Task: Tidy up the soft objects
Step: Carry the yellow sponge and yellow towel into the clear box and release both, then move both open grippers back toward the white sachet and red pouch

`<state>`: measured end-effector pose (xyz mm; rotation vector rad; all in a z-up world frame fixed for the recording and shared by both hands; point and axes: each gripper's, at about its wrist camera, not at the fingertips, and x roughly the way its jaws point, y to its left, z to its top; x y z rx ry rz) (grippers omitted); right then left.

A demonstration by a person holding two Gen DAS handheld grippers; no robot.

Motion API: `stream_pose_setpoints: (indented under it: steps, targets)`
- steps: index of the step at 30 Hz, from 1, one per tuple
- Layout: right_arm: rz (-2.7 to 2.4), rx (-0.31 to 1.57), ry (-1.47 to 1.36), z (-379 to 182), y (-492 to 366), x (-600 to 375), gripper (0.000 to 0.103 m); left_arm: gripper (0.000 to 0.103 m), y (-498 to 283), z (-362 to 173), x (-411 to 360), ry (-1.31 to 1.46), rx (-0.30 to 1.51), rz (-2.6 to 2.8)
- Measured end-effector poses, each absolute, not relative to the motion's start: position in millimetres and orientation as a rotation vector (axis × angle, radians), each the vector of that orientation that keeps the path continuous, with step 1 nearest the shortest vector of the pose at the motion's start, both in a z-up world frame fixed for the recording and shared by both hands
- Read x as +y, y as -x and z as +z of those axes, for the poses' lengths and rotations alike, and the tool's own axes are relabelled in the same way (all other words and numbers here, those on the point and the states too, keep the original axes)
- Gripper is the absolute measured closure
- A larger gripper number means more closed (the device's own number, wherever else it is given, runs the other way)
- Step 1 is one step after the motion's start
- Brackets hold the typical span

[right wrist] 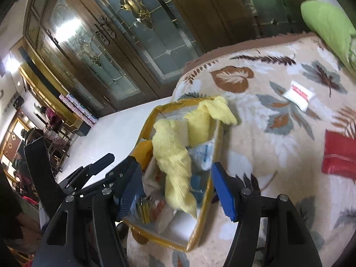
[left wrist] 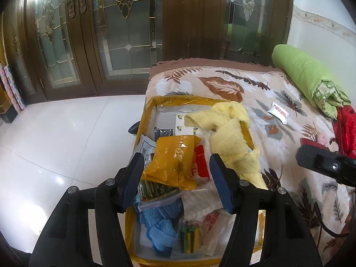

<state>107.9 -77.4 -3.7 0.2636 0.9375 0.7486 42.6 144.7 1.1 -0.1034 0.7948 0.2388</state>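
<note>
A yellow-trimmed clear storage bag point(left wrist: 151, 104) point(right wrist: 201, 220) lies open on the bed's near left corner. A pale yellow towel point(left wrist: 231, 138) point(right wrist: 175, 155) drapes across it, partly over the right rim. Inside lie a blue towel point(left wrist: 158, 224), a yellow plastic packet point(left wrist: 173, 158), zip bags of coloured sticks point(left wrist: 155, 189) and white packets. My left gripper point(left wrist: 178, 182) is open and empty just above the bag's contents. My right gripper point(right wrist: 178, 189) is open and empty above the towel's lower end. A white sachet point(left wrist: 279, 112) point(right wrist: 299, 94) lies loose on the blanket.
The bed has a leaf-patterned blanket point(left wrist: 244, 93) point(right wrist: 267, 133). A green rolled quilt point(left wrist: 307, 75) point(right wrist: 329, 24) and red items point(left wrist: 344, 129) point(right wrist: 340, 155) lie at the right. White tiled floor point(left wrist: 66, 133) and brown glass doors point(left wrist: 124, 33) lie to the left and behind.
</note>
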Motion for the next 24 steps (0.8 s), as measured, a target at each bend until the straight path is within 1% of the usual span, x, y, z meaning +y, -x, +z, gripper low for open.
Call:
stream_pose_setpoints:
  steps: [12, 24]
  targets:
    - [0.66, 0.919, -0.356, -4, -99, -143, 0.038, 0.041, -32, 31, 113, 0.007, 0.703, 0.244]
    - [0.574, 0.907, -0.432, -12, -103, -200, 0.037, 0.041, -44, 31, 60, -0.066, 0.691, 0.165]
